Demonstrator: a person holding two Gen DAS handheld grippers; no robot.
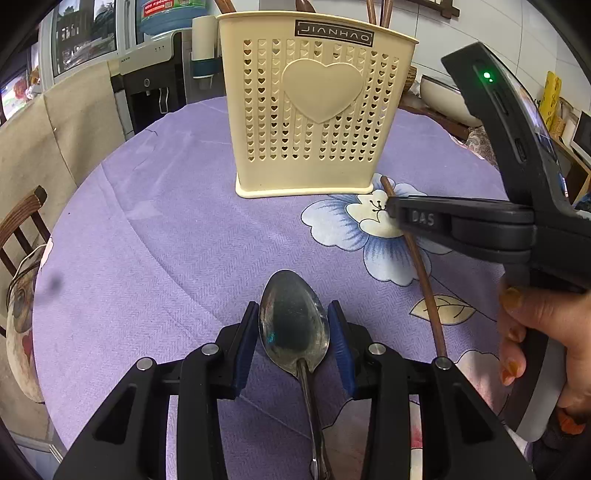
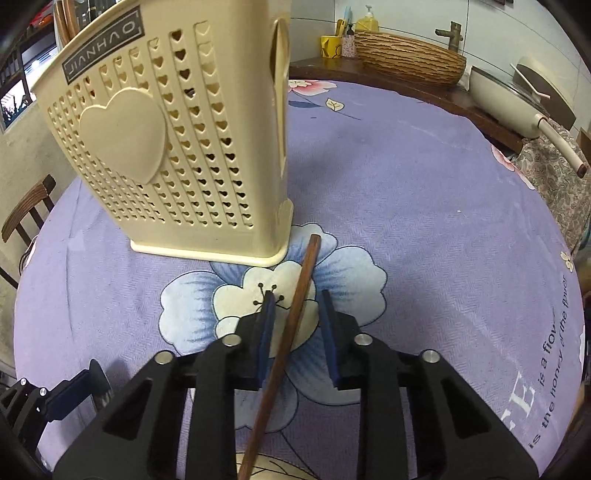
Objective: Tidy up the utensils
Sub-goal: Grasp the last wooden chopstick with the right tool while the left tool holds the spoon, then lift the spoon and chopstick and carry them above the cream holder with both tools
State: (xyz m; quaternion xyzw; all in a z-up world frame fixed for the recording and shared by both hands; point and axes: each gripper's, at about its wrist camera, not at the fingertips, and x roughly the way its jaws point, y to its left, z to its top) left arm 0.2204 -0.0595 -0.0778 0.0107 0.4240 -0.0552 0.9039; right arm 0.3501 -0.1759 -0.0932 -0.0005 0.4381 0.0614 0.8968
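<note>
Now spoon (image 1: 294, 325) lies between open left gripper (image 1: 294, 332) pads.

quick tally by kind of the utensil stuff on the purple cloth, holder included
metal spoon: 1
loose wooden chopstick: 1
cream utensil holder: 1
total: 3
Brown sticks poke out of the holder's top; too cropped to count.

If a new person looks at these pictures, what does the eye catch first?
First, the tall cream utensil holder with its big heart, standing on the purple flowered tablecloth. Next, the metal spoon between the open left gripper fingers, and the brown chopstick between the open right gripper fingers.
</note>
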